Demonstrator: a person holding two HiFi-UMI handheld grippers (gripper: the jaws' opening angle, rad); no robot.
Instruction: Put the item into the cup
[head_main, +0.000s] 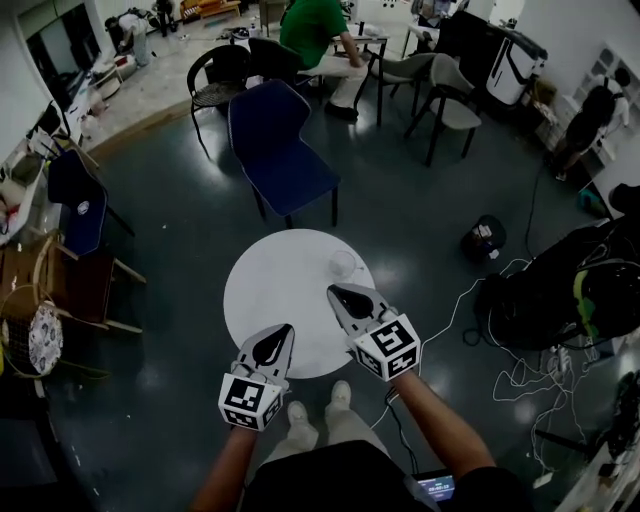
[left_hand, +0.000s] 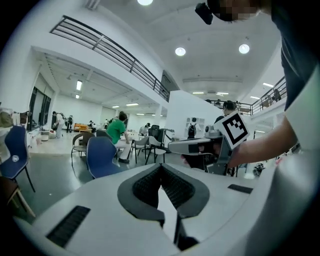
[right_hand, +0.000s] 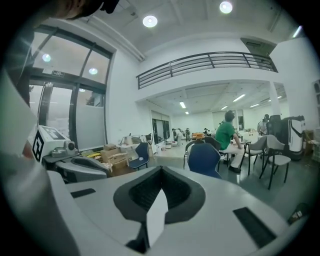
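A clear cup (head_main: 342, 265) stands upright near the far right edge of the round white table (head_main: 280, 300). Whether anything lies inside it I cannot tell. My left gripper (head_main: 286, 330) hovers over the table's near edge, shut with nothing between its jaws. My right gripper (head_main: 333, 291) is also shut and empty, its tip just short of the cup. In the left gripper view the jaws (left_hand: 161, 167) meet, and the right gripper (left_hand: 200, 146) shows beyond them. In the right gripper view the jaws (right_hand: 161, 170) meet, with the left gripper (right_hand: 75, 167) at the left.
A blue chair (head_main: 280, 150) stands beyond the table. A person in a green shirt (head_main: 312, 30) sits at a far table among black chairs. Wooden chairs (head_main: 70, 290) are at the left. Cables (head_main: 520, 375) and a dark bag (head_main: 485, 240) lie on the floor at the right.
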